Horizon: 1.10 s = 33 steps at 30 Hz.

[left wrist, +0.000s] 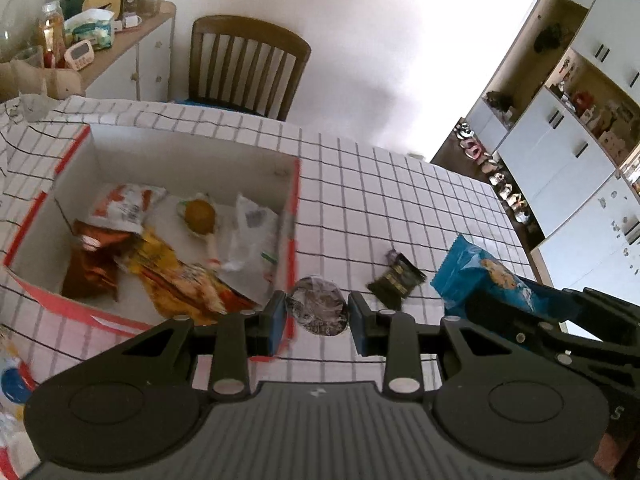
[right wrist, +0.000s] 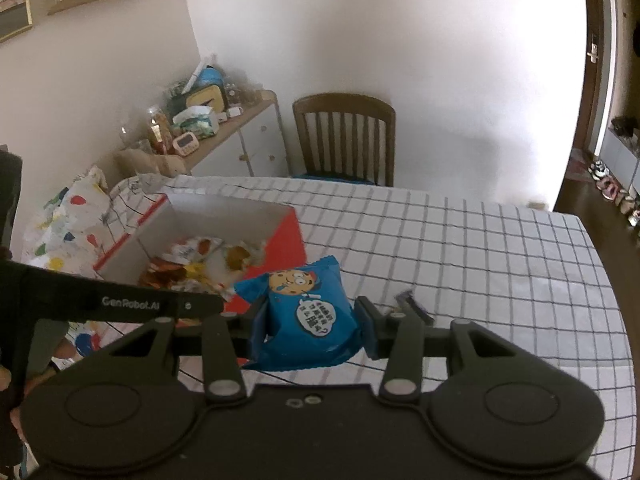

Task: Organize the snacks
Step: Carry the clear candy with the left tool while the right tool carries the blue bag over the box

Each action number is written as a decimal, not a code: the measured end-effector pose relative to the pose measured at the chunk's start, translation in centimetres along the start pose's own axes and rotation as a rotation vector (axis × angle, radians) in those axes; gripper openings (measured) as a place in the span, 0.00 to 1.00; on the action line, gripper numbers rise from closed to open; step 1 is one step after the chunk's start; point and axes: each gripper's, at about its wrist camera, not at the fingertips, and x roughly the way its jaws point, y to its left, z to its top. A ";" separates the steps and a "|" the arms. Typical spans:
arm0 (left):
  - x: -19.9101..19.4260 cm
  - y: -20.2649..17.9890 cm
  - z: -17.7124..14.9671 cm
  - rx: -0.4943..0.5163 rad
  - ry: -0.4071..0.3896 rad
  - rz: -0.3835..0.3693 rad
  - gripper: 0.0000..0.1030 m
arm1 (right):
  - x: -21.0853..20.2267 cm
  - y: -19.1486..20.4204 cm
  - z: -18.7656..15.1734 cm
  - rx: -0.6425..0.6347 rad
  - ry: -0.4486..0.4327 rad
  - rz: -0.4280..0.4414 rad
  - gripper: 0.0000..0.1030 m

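We are gripping the blue cookie bag (right wrist: pixel 308 312) in the right tool (right wrist: pixel 310 330), lifted beside the box (right wrist: pixel 240 208). Our left tool (left wrist: pixel 317 318) is gaping around a dark round snack (left wrist: pixel 318 310) on the desk (left wrist: pixel 400 208) — the box is holding assorted wrapped snacks (left wrist: pixel 180 248).

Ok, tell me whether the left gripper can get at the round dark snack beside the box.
Probably yes. The left gripper is open with the round dark snack showing between its fingers, just outside the box wall. Nothing covers it; only that wall crowds the left finger.
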 end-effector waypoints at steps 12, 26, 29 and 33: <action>-0.7 8.2 3.7 -0.015 -0.023 0.043 0.32 | 4.2 7.1 2.4 -0.012 -0.008 -0.014 0.42; 2.8 15.8 6.9 -0.054 0.001 0.125 0.32 | 11.8 12.6 3.7 -0.061 0.054 -0.081 0.42; 3.8 17.1 7.3 -0.067 0.004 0.139 0.32 | 14.0 13.0 3.9 -0.060 0.085 -0.098 0.43; 5.4 18.2 7.5 -0.071 0.021 0.154 0.32 | 16.8 13.6 3.9 -0.066 0.130 -0.118 0.43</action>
